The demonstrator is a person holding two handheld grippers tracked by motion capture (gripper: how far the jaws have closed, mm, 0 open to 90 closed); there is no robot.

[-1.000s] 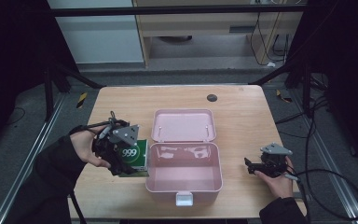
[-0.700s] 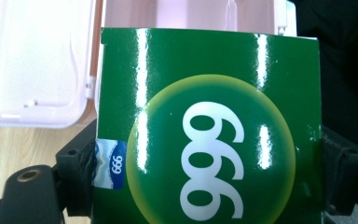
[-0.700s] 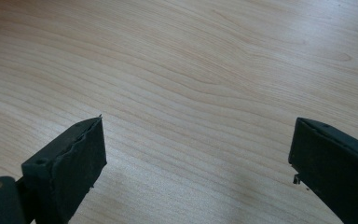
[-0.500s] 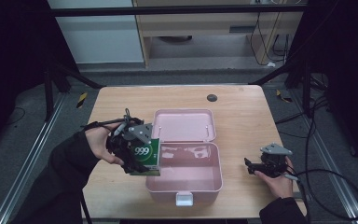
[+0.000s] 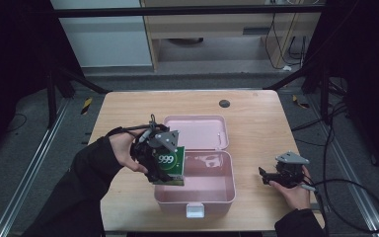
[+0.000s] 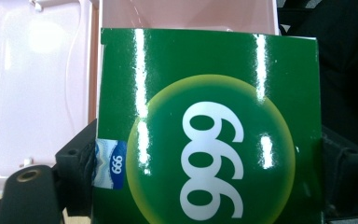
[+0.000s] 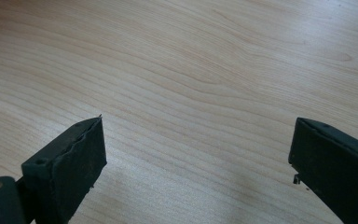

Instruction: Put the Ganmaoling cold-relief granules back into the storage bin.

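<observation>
A green box marked 999 (image 5: 170, 163) hangs over the left edge of an open pink case (image 5: 212, 190), gripped by my left gripper (image 5: 154, 157). In the left gripper view the green box (image 6: 209, 126) is clamped between both black jaws, with the pink case's lid (image 6: 32, 88) and tub behind it. My right gripper (image 5: 265, 177) rests low on the table to the right of the case, pointing left. In the right gripper view its jaws stand wide apart over bare wood, and the right gripper (image 7: 196, 163) holds nothing.
The pink case's lid (image 5: 197, 129) lies flat behind the tub, and a white latch (image 5: 195, 211) sits on the front wall. A small dark round spot (image 5: 224, 103) marks the table's far side. Cables trail off the table's right edge.
My left gripper has carried the green box rightward from beside the case to over the tub's left edge. The right gripper has stayed still.
</observation>
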